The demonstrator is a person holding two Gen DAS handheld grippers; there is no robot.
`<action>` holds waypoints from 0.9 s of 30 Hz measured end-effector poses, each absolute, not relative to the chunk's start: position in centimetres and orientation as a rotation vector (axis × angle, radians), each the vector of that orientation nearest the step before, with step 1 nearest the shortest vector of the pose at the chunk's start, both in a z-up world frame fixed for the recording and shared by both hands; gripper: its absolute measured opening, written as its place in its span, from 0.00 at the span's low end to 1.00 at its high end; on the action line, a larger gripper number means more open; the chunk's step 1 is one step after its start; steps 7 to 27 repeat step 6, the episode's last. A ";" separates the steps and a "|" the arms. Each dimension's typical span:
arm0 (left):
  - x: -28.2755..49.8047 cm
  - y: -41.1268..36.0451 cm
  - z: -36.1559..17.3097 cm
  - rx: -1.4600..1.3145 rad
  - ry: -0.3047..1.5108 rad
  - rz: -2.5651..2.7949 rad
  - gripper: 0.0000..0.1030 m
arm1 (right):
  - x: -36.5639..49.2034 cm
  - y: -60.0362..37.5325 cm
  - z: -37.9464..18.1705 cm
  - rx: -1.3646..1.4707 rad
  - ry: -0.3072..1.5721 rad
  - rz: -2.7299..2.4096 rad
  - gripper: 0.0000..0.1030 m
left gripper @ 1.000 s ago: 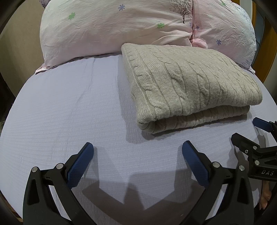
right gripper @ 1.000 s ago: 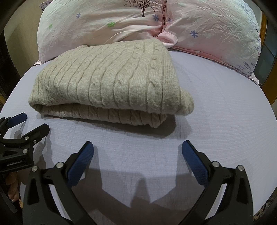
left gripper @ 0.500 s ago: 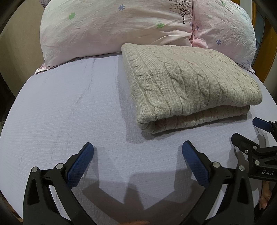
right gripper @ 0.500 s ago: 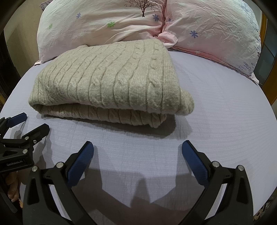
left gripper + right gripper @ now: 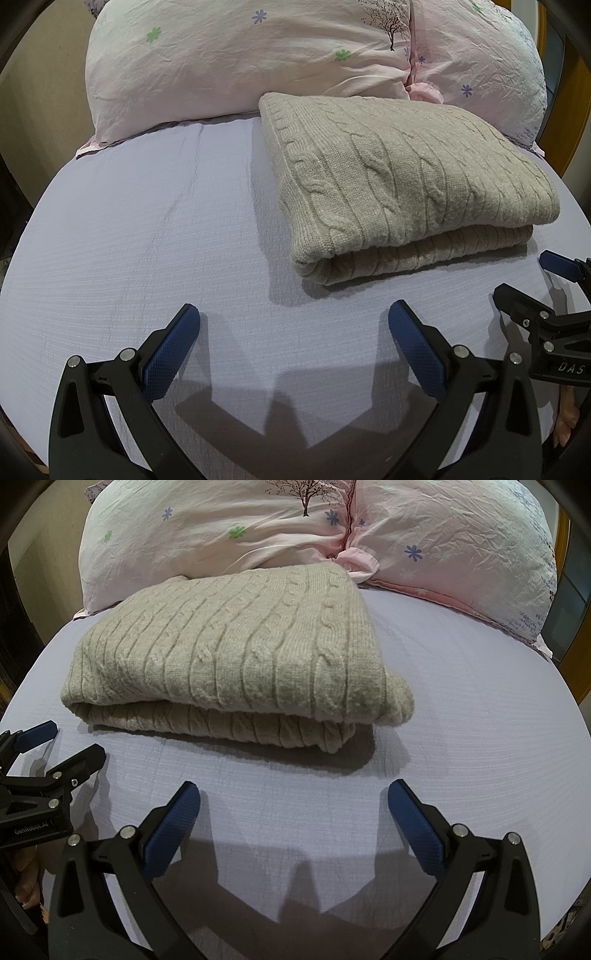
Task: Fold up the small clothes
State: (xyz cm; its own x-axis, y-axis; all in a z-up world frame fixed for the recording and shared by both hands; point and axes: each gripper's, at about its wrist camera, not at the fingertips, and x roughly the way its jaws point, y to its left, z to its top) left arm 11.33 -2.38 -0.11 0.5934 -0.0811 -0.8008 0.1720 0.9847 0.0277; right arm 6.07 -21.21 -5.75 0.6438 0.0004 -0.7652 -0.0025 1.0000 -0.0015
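Observation:
A beige cable-knit sweater (image 5: 402, 184) lies folded in a neat rectangle on the lilac bedsheet (image 5: 147, 229), just in front of the pillows; it also shows in the right wrist view (image 5: 236, 653). My left gripper (image 5: 293, 332) is open and empty, hovering over the sheet a short way in front of the sweater's left corner. My right gripper (image 5: 293, 812) is open and empty in front of the sweater's right end. Each gripper shows at the edge of the other's view: the right one (image 5: 535, 280), the left one (image 5: 55, 746).
Two pink flowered pillows (image 5: 240, 55) (image 5: 461, 546) lean at the head of the bed behind the sweater. The sheet (image 5: 461, 709) stretches bare to the left and right of the sweater. A wooden frame (image 5: 569, 92) stands at the far right.

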 end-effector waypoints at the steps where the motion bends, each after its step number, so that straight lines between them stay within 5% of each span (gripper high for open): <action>1: 11.3 -2.4 -0.1 0.106 0.924 -0.148 0.99 | 6.1 -21.2 -5.8 -0.002 0.871 0.002 0.98; 27: 11.3 -2.4 -0.1 0.106 0.924 -0.148 0.99 | 6.1 -21.3 -5.7 -0.002 0.871 0.001 0.98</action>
